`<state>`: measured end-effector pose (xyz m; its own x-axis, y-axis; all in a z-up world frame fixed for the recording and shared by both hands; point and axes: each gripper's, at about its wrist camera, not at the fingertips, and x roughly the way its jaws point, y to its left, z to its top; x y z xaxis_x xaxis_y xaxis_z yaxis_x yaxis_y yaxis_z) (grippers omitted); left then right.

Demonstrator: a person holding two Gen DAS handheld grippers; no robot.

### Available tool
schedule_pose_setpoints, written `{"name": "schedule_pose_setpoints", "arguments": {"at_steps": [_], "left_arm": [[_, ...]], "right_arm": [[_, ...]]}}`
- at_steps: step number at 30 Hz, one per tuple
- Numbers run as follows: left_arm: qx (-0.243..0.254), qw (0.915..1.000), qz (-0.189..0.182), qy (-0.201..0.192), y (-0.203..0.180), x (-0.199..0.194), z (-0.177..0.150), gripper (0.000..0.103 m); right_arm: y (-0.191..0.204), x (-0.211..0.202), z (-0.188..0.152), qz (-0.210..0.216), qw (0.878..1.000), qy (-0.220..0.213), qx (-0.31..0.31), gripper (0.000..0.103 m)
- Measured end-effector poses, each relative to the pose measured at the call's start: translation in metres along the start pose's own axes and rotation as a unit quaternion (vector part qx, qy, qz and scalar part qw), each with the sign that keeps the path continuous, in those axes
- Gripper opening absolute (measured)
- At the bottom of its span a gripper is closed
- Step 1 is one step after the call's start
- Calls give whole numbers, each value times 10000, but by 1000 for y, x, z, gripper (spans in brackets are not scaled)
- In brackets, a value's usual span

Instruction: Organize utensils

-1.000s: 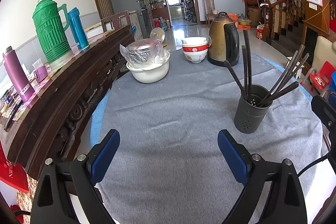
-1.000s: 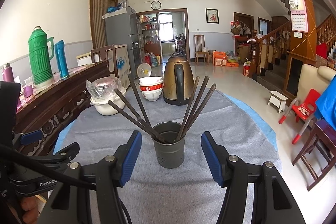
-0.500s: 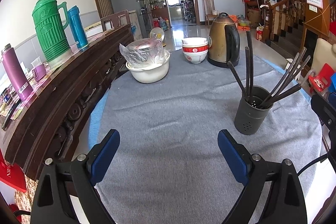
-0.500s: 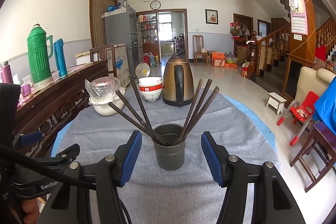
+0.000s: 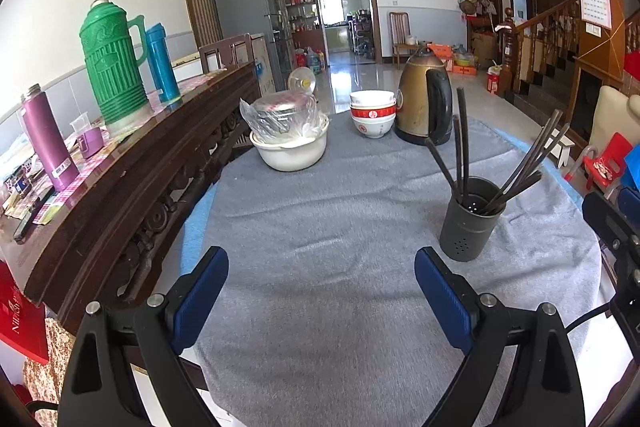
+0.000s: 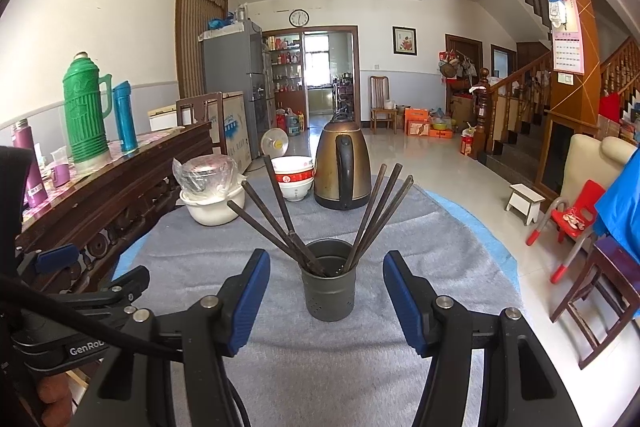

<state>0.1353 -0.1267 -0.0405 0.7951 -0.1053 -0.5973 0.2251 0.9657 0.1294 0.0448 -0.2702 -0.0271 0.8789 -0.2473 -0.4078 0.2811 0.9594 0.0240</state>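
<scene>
On the grey cloth (image 6: pixel 360 367) just ahead of my right gripper (image 6: pixel 326 301), jaws apart and empty, the holder (image 6: pixel 328 285) stands with all visible chopsticks (image 6: pixel 376 215) in it, so sorting looks about done, while my left gripper (image 5: pixel 322 301), also agape, holds nothing.

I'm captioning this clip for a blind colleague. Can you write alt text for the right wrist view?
A dark utensil holder with chopsticks fanning out stands on a grey tablecloth, just beyond the open right gripper, which holds nothing. Behind it are a brass-coloured kettle, stacked bowls and a plastic-covered pot.
</scene>
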Motion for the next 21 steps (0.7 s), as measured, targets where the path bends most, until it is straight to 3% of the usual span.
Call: {"name": "schedule_pose_setpoints", "arguments": {"at_steps": [21], "left_arm": [[-13, 9983, -16, -574, -2, -64, 3, 94]], "right_arm": [[-5, -51, 6, -22, 9994, -346, -9, 64]]}}
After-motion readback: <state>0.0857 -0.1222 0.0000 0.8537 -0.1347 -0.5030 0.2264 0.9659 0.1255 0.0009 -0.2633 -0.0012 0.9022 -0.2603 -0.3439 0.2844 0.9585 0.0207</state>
